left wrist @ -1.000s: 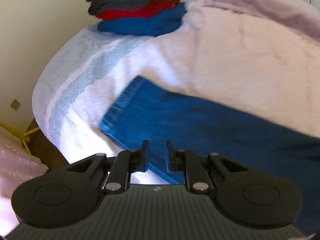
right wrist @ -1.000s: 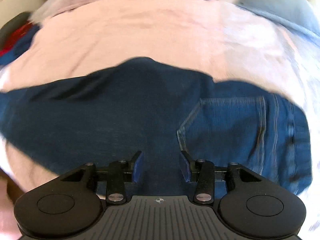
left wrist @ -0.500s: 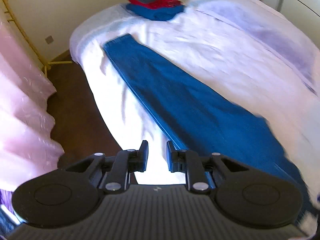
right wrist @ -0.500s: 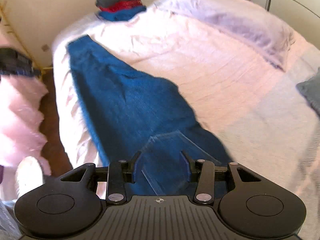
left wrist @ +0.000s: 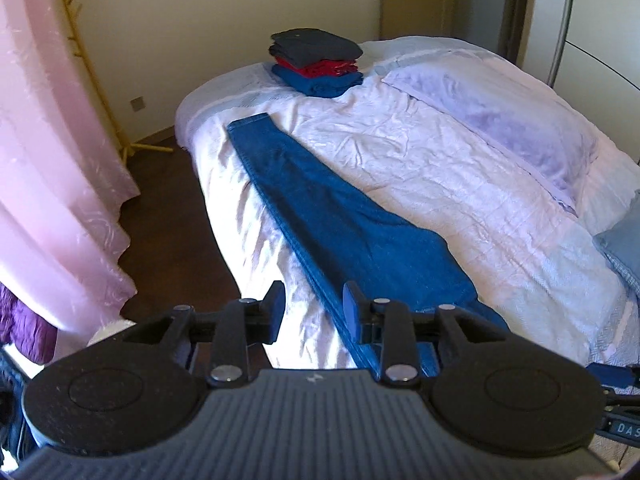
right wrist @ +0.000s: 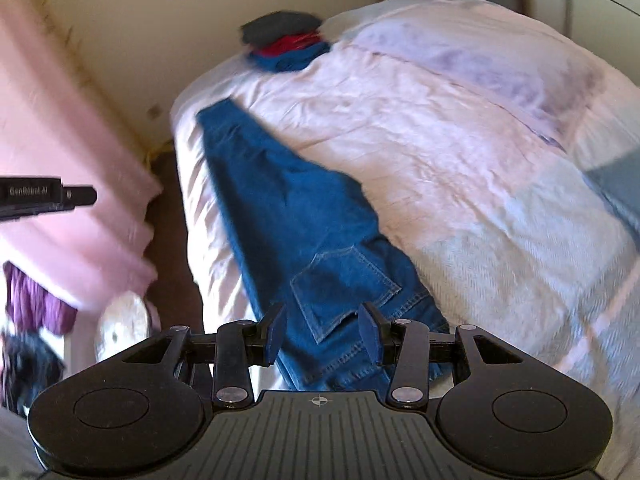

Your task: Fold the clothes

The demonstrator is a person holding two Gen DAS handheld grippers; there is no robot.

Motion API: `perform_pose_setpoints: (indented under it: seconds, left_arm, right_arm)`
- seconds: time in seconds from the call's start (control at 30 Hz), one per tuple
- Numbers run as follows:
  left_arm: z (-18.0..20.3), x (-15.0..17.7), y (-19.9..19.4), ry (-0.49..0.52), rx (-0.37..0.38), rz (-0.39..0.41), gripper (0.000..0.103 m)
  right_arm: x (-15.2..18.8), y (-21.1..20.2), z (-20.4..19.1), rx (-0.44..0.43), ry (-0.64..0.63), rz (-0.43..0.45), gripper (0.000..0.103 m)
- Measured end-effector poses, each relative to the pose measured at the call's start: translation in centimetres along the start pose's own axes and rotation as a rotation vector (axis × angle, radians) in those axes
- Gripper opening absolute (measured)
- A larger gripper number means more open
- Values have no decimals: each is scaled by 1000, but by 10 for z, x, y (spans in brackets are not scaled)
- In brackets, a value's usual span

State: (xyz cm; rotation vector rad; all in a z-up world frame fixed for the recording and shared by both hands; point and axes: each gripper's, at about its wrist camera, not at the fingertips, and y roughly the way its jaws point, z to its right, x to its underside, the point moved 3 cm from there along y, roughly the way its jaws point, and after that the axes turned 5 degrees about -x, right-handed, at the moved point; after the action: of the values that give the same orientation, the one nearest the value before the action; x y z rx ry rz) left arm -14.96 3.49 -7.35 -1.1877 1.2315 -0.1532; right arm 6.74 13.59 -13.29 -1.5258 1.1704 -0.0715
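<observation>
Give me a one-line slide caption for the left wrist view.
Open left claw above jeans laid lengthwise on the bed, folded stack beyond.

Jeans (left wrist: 344,216) waist hidden behind left gripper (left wrist: 312,312) body; right-wrist view motion-blurred, folded stack (right wrist: 286,46) smeared; blue cushion (left wrist: 624,248) cut off by frame edge

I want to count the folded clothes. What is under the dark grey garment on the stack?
Under the dark grey garment lie a red garment and, lowest, a blue one on the bed. Anything folded inside them is covered.
</observation>
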Motion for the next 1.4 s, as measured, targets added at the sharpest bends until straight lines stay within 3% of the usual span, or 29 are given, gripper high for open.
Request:
perform_pose_setpoints:
  seconds: [0.1,0.3,0.57,0.87,1.4]
  left_arm:
    - [2,12,-4,-26,-20,-16,31]
    - [9,36,-5,-39,-51,-57,31]
    - [13,61,-4,-40,-60,-106,33]
    - [19,90,2,-27,-42,-165,35]
    - [17,93,1,-13,-18,-176,36]
  right_arm:
    - [4,1,1,0,-46,-26,56]
    - [20,1,4,-8,-82,-51,66]
    - [44,7,1,0,-125,-104,73]
    - [65,17,1,17,-145,-170,74]
    - [71,23,-8,36,-172,-208,75]
